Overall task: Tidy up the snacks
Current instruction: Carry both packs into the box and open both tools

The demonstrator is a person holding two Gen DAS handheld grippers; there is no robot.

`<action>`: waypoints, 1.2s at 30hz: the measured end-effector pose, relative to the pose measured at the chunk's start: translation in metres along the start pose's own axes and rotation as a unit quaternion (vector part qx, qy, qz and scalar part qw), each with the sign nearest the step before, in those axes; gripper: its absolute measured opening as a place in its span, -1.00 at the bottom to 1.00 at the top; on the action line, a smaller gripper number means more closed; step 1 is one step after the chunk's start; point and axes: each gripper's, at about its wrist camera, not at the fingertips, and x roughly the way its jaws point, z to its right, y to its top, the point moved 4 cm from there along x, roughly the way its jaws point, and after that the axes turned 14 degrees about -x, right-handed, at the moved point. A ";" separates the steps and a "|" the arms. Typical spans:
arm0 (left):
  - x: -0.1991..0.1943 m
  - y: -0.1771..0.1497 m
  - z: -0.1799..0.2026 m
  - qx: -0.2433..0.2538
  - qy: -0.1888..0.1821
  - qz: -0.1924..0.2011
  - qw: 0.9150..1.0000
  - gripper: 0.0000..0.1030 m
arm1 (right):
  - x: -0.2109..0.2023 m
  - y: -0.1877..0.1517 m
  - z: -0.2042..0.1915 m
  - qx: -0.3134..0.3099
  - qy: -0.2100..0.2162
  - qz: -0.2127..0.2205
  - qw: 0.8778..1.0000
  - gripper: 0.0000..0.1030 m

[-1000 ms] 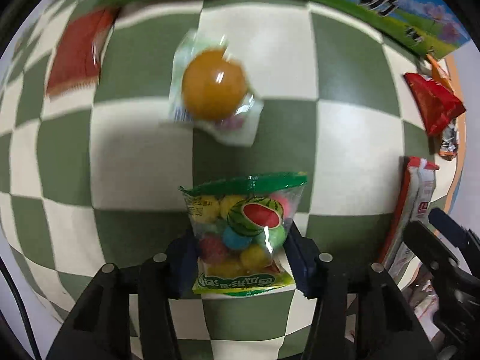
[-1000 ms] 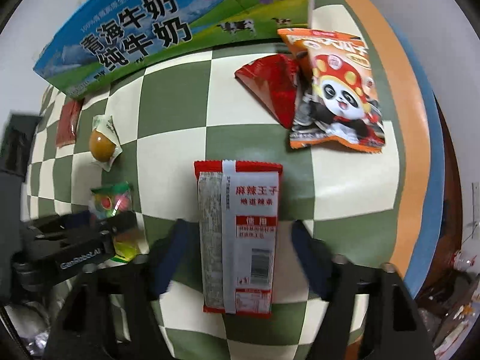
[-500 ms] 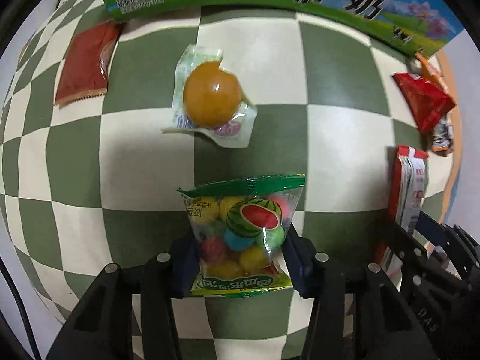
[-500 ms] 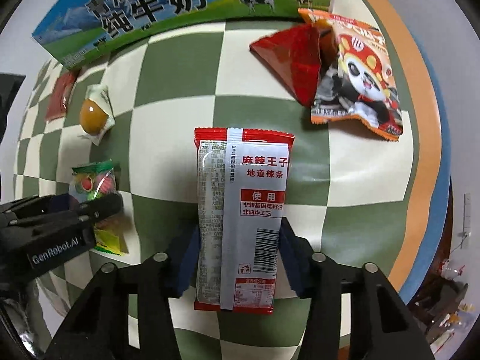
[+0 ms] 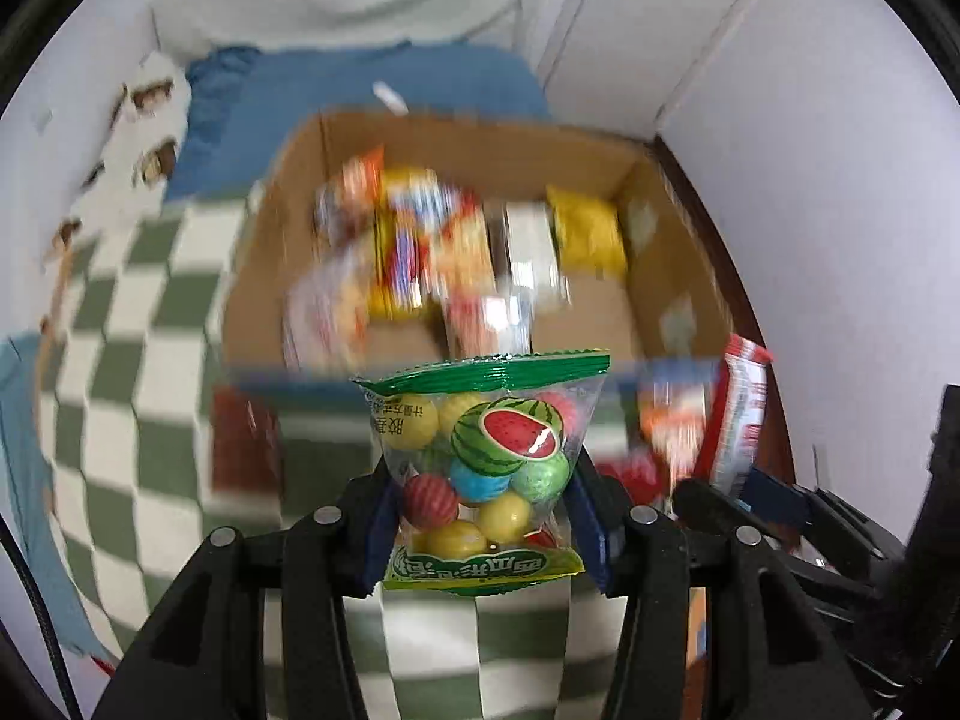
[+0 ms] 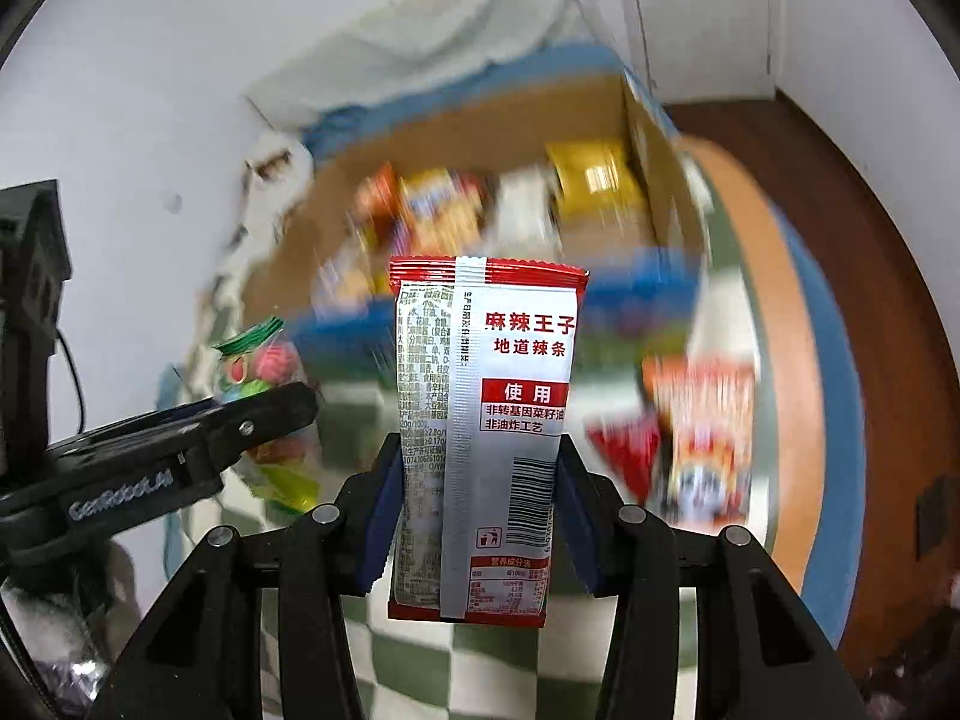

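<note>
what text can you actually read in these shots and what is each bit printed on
"麻辣王子" on the red and silver snack packet held in the right gripper
"地道辣条" below it on that packet
"使用" in its red band
"非转基因菜籽油" and "非油炸工艺" under the band
"GenRobot.AI" on the left gripper in the right wrist view
Candy bag text, the packet's fine print and the cardboard box snacks: too small or blurred

candy bag (image 5: pixel 486 468) — lifted | spicy strip packet (image 6: pixel 480 438) — lifted | cardboard box (image 5: pixel 672 276) now ahead
</note>
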 end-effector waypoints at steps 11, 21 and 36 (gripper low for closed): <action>0.090 0.095 -0.022 -0.021 0.073 -0.033 0.997 -0.09 | 0.019 0.135 0.032 -0.012 -0.050 0.059 0.997 -0.03; 0.165 0.081 -0.035 -0.020 0.103 -0.115 0.988 -0.08 | 0.130 0.148 0.059 -0.002 -0.069 -0.036 0.997 -0.03; 0.159 0.091 -0.041 -0.029 0.095 -0.106 0.989 0.68 | 0.172 0.146 0.048 -0.018 -0.081 -0.107 0.991 0.90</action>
